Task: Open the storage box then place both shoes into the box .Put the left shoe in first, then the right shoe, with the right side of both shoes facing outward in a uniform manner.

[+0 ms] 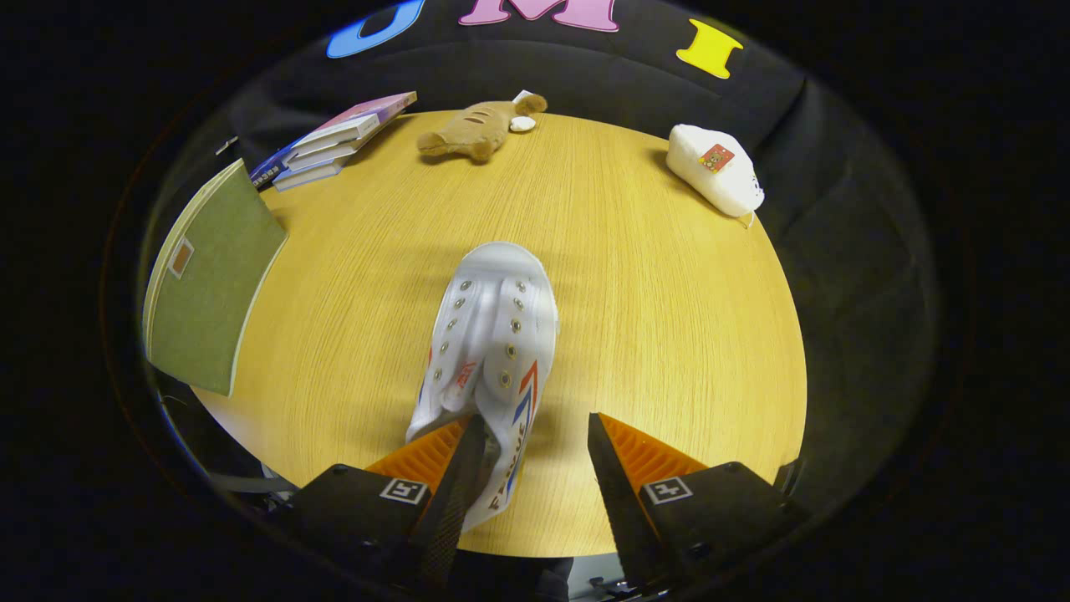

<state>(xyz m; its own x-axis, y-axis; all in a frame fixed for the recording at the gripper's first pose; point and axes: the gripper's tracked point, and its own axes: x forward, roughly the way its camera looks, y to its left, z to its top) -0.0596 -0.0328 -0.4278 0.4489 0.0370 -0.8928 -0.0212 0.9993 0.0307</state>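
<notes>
Gripper view: gripper [535, 435] low over round wooden table [669, 334], fingers spread wide, nothing clamped. White lace-up shoe [493, 334] lying mid-table, toe pointing far, heel end reaching near beside the left finger [456, 477]; apparently touching or overlapping that finger, contact not certain. Right finger well clear of shoe. Green-lidded storage box [213, 284] at left table edge, lid seemingly shut. Stacked books [334, 142] far left, brown plush toy [481, 130] at far edge, white plush [715, 167] far right.
</notes>
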